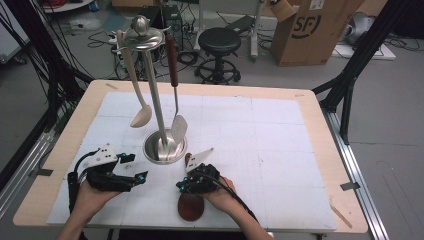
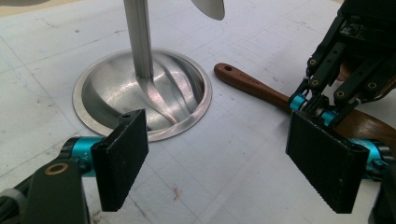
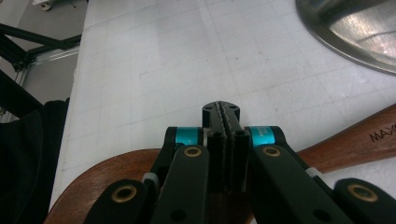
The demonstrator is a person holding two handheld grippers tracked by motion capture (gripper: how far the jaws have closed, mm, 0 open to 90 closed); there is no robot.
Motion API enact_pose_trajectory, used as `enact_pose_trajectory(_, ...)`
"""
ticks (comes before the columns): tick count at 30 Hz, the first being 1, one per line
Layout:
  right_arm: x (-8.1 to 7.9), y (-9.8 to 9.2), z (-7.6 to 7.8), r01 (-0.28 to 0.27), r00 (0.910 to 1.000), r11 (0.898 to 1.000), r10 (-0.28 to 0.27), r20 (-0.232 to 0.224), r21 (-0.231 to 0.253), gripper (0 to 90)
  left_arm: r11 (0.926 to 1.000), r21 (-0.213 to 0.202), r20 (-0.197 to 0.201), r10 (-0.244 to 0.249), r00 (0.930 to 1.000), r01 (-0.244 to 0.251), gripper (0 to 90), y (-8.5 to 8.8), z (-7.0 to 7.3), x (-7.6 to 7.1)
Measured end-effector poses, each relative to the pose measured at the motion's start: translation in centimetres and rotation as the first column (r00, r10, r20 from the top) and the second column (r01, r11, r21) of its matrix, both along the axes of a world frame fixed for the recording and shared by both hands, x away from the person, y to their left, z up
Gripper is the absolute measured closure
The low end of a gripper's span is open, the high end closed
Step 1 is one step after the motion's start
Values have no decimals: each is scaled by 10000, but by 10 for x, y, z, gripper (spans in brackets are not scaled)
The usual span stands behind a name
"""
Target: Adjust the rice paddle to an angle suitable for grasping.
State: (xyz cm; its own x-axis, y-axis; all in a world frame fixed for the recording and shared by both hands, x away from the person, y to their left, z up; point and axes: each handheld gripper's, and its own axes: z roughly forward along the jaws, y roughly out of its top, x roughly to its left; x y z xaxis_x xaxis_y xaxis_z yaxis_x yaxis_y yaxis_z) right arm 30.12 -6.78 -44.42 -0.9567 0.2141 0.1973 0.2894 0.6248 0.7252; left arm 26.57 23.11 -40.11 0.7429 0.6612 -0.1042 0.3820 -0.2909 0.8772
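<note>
A steel utensil stand [image 1: 159, 100] rises from a round steel base [image 1: 150, 150] on the white mat. A cream spoon [image 1: 140, 116] and a brown-handled steel spatula [image 1: 178, 127] hang from its top. A dark wooden spoon [image 1: 191, 206] lies flat on the mat in front of the base, its handle [image 2: 252, 86] pointing toward the base [image 2: 107, 88]. My right gripper [image 1: 181, 187] sits low over that spoon [image 3: 355, 140], pads pressed together with nothing between them [image 3: 223, 116]. My left gripper [image 1: 136, 168] is held left of it, open and empty [image 2: 224, 158], facing the base.
The mat [image 1: 270, 150] covers a wooden table [image 1: 320, 150]. On the floor behind the table stand a black stool [image 1: 219, 42] and a cardboard box [image 1: 310, 30], with cables around them. Black frame legs [image 1: 350, 75] stand at the right.
</note>
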Motion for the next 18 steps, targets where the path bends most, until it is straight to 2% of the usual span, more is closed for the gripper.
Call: enact_pose_trajectory(18,-2,-16,1,123,9999,9999,-123,-62,-85,891,10000,22,-16,2,10000,-2,216,-1,0,0)
